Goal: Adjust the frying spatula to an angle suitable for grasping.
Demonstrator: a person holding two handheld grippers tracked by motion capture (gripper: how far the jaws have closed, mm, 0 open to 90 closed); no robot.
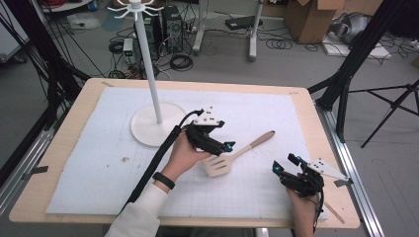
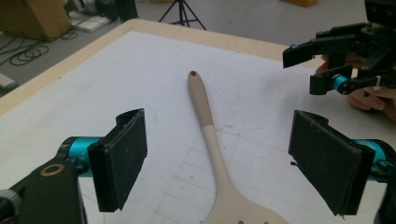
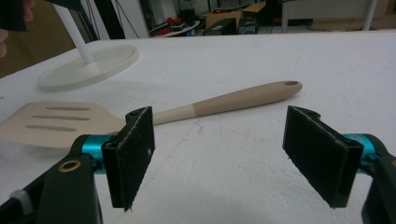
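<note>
The spatula (image 1: 237, 153) lies flat on the white mat (image 1: 99, 148) near the middle of the counter (image 1: 64, 128), blade toward the person, handle running away and to the right. It is beige and slotted, with a paler neck, a tan grip and a hanging hole at the far tip. It looks light and stiff, probably smooth plastic or silicone over a hard core — so likely a little slippery, and low enough on the mat that the pads must come right down to the surface. The round handle, about midway along the tan part, seems the best place to pinch; the thin blade would tip or flex.

The left tongs (image 1: 228, 146) hover just over the blade end, spread wide and empty, straddling the neck in the left gripper view. The right tongs (image 1: 285, 165) wait apart to the right, also wide and empty. Behind stands a white rack (image 1: 148, 64) on a round base.
</note>
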